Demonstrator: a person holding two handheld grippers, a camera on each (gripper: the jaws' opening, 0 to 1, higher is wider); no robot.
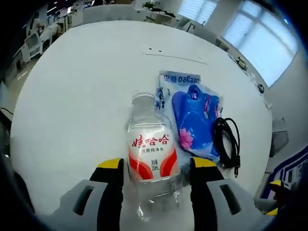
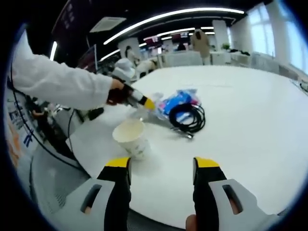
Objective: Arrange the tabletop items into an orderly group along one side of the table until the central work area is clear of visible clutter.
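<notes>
Left gripper view: the left gripper point(image 1: 155, 169) has a clear water bottle point(image 1: 150, 156) lying on its side between the yellow-tipped jaws, cap end toward 12 o'clock, base toward 6; the jaws sit right beside the bottle's flanks, but whether they actually squeeze it I cannot tell. Just beside it at 2 o'clock lies a blue snack bag point(image 1: 192, 118), touching or nearly touching the bottle's shoulder, and a coiled black cable point(image 1: 227, 140) rests against the bag's 3 o'clock edge. All three are on the white table point(image 1: 86, 86), bunched near its edge, with bare surface toward 12. Right gripper view: the right gripper point(image 2: 161, 168) hovers with jaws spread and nothing between them; a paper cup point(image 2: 131, 137) stands upright at 11 o'clock of the jaws, near the table edge. Farther off at 12 the left gripper point(image 2: 137, 98), held by a white-sleeved arm point(image 2: 57, 82), works at the bottle point(image 2: 144, 111) next to the snack bag point(image 2: 178, 102) and cable point(image 2: 188, 118). Judgement: the step is placing the bottle into the group; do it well by keeping it parallel to the bag, closing evenly on the label so it cannot roll, then bringing the cup alongside.
</notes>
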